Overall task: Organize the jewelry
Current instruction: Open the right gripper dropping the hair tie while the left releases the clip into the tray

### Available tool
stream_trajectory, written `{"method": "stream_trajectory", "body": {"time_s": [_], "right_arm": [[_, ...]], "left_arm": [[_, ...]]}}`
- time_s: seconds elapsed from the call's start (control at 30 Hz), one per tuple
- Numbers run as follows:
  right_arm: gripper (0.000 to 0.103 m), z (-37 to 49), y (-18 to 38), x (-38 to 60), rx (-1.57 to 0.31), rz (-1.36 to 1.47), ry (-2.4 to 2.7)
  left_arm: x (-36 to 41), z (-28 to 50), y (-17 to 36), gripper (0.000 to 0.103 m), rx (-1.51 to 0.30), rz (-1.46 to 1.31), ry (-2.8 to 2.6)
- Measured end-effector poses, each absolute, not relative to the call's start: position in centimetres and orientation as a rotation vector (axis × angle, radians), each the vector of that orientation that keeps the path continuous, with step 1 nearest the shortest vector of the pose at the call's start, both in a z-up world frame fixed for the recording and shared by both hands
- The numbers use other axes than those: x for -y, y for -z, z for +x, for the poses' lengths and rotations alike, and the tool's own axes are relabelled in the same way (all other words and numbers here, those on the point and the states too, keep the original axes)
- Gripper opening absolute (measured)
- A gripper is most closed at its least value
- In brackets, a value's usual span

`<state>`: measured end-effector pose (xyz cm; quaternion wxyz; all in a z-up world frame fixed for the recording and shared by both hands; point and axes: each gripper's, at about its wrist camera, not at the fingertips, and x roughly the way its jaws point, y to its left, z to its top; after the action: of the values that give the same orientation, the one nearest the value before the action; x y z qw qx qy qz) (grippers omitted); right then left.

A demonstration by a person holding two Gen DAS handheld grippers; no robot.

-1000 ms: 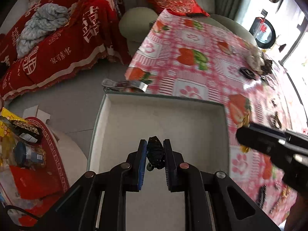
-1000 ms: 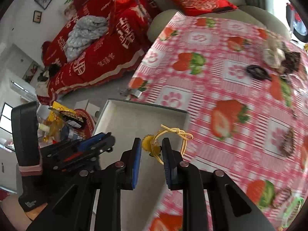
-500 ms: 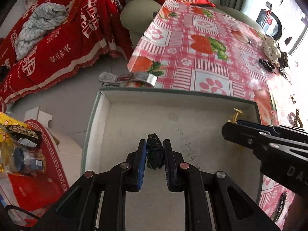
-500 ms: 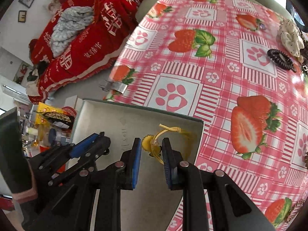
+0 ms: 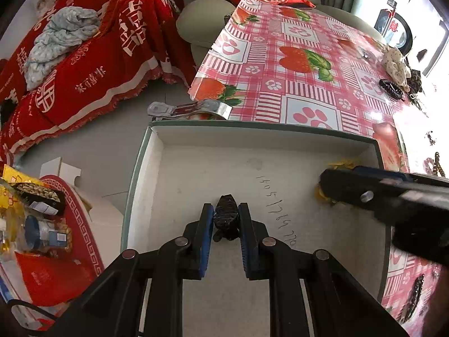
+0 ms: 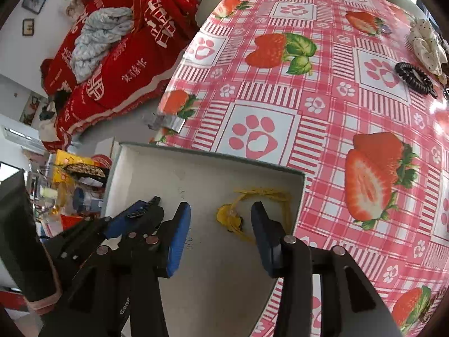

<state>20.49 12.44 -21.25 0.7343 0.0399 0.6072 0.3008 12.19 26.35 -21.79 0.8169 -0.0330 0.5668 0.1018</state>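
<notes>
The setting is a living room with sofas draped in red printed throws [image 5: 92, 64], and the work surface is a tabletop covered with a glossy pink-and-white checked oilcloth printed with strawberries and paw marks [image 6: 322, 106]. At the near edge of the tabletop sits a shallow rectangular cardboard box with a white interior and grey-green rim [image 5: 252, 125]; handwritten digits run across its floor. The step in hand is judged to be depositing collected pieces into this box. The right gripper [image 6: 221, 221] is positioned over the right-hand part of the box, fingers spread wide apart and gripping nothing; the yellow cord bracelet with a yellow charm [image 6: 230, 217] lies on the box floor between and just ahead of the fingers, close to the right wall, apparently released. The left gripper [image 5: 226, 219] is over the middle of the box, its blue-padded fingers closed narrowly on a small black beaded hair clip or ornament [image 5: 226, 215]; whether that piece already touches the box floor cannot be told. The next move calls for the left fingers to part so that the black piece drops inside the box, clear of the yellow bracelet, and for the right gripper to lift out without snagging the cord. Further items remain at the far side of the tabletop, including a black coiled hair tie [image 6: 414, 78] and a cream fabric scrunchie [image 6: 428, 45], so the task appears only partly complete.
</notes>
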Motion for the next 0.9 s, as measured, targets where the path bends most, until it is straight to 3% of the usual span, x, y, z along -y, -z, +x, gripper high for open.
{"method": "stream_trajectory", "body": {"time_s": [0.13, 0.17, 0.2, 0.23, 0.53, 0.73, 0.8, 0.9], "right_arm": [[0.048, 20.5, 19.0, -11.1, -1.308, 0.144, -0.677], [0.049, 20.4, 18.5, -10.7, -1.299, 0.152, -0.676], [0.049, 20.2, 18.0, -10.2, -1.292, 0.160, -0.670], [0.049, 20.0, 17.5, -9.7, -1.287, 0.167, -0.667], [0.051, 17.0, 16.2, -4.6, -1.288, 0.179, -0.591], [0.063, 14.9, 16.4, -0.5, -1.311, 0.208, -0.515], [0.081, 14.2, 16.4, 0.9, -1.315, 0.213, -0.484], [0.083, 13.3, 16.3, 3.2, -1.314, 0.238, -0.446]], "left_arm": [[-26.3, 12.1, 21.7, 0.025, -1.212, -0.068, -0.212], [-26.3, 12.2, 21.6, 0.047, -1.213, -0.070, -0.213], [-26.3, 12.2, 21.5, 0.091, -1.213, -0.073, -0.216], [-26.3, 12.1, 21.3, 0.103, -1.201, -0.076, -0.229], [-24.8, 12.0, 19.1, 0.103, -1.149, -0.019, -0.231], [-22.7, 10.6, 18.0, 0.103, -1.180, -0.002, -0.153], [-21.7, 10.0, 17.7, 0.103, -1.193, -0.008, -0.133], [-20.0, 9.1, 17.2, 0.103, -1.210, -0.024, -0.089]]}}
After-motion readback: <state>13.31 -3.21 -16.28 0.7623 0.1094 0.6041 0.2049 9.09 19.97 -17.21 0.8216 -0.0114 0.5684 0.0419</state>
